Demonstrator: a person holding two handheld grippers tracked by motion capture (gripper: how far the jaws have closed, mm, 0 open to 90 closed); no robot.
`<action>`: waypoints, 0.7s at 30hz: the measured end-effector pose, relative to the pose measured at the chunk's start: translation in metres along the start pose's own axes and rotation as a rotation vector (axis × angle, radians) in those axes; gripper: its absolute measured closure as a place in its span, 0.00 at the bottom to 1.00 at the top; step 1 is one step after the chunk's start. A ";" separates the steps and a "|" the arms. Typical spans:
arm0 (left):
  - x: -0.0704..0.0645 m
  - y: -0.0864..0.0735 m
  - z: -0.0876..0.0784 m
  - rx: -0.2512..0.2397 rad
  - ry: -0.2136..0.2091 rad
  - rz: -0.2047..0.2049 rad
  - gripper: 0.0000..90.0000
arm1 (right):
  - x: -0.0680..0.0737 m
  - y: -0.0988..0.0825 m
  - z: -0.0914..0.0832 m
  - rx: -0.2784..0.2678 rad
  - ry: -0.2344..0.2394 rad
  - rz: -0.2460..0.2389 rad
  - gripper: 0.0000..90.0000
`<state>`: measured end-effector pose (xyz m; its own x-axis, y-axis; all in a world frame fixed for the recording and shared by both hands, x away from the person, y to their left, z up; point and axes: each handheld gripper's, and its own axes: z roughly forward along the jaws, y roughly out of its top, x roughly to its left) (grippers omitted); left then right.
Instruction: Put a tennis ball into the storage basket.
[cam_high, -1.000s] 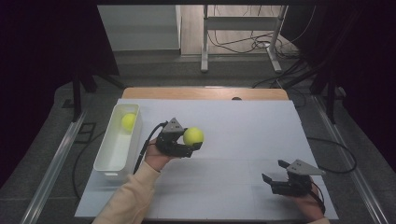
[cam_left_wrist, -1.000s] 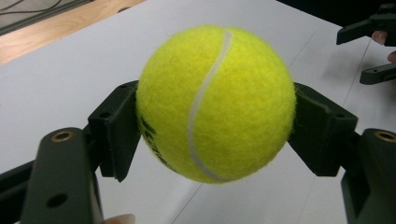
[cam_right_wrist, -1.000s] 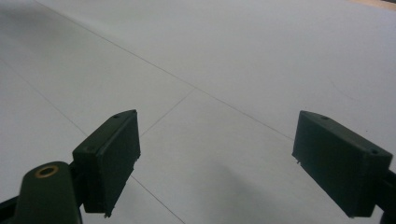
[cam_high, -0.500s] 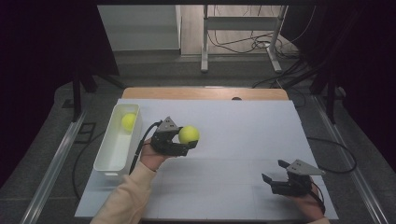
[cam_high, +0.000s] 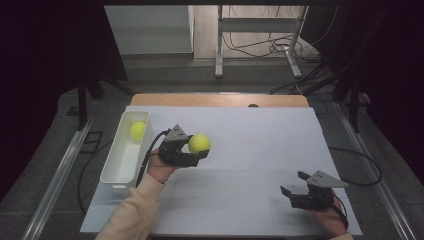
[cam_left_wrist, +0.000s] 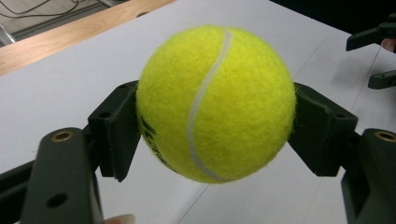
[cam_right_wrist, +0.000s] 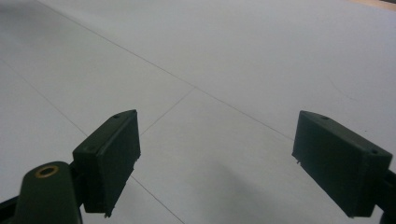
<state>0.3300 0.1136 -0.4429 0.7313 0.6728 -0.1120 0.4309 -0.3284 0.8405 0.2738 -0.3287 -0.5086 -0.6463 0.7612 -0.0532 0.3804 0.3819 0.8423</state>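
Table: A white sheet covered the table (cam_high: 260, 150), with a strip of bare wood showing along its far edge.
Bin: A long white bin (cam_high: 125, 150) stood at the left edge, one tennis ball (cam_high: 137, 130) already lying at its far end.
Progress: By the look of it, one ball was stowed and a second was in the air; the carry left to the bin and the release were not yet done.
Left gripper: The left gripper (cam_high: 192, 150) was clamped on the second tennis ball (cam_high: 199, 143), holding it clear above the sheet just right of the bin.
Right gripper: The right gripper (cam_high: 296, 186) rested at the near right, well apart from the ball, its jaws spread wide with nothing between them.
High view: It took in bin, both balls and both hands together.
Left gripper view: It showed the pads (cam_left_wrist: 116, 135) pressed into the felt of the held ball on both sides, plus its white seam and dark lettering, too small to read from above.
Right gripper view: It showed bare sheet (cam_right_wrist: 224, 70) between the parted pads (cam_right_wrist: 112, 154).
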 end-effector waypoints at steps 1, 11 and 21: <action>0.000 0.000 -0.001 0.000 0.001 -0.001 0.29 | 0.000 0.000 0.000 0.000 0.000 -0.001 0.17; 0.000 -0.001 0.000 0.002 0.002 0.000 0.29 | 0.000 0.000 0.000 -0.001 0.000 -0.001 0.17; -0.001 -0.001 0.002 0.009 0.001 0.008 0.29 | 0.000 0.000 0.000 -0.001 -0.001 -0.002 0.17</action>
<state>0.3298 0.1118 -0.4447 0.7345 0.6705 -0.1049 0.4299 -0.3400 0.8364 0.2737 -0.3287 -0.5080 -0.6464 0.7609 -0.0558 0.3785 0.3833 0.8425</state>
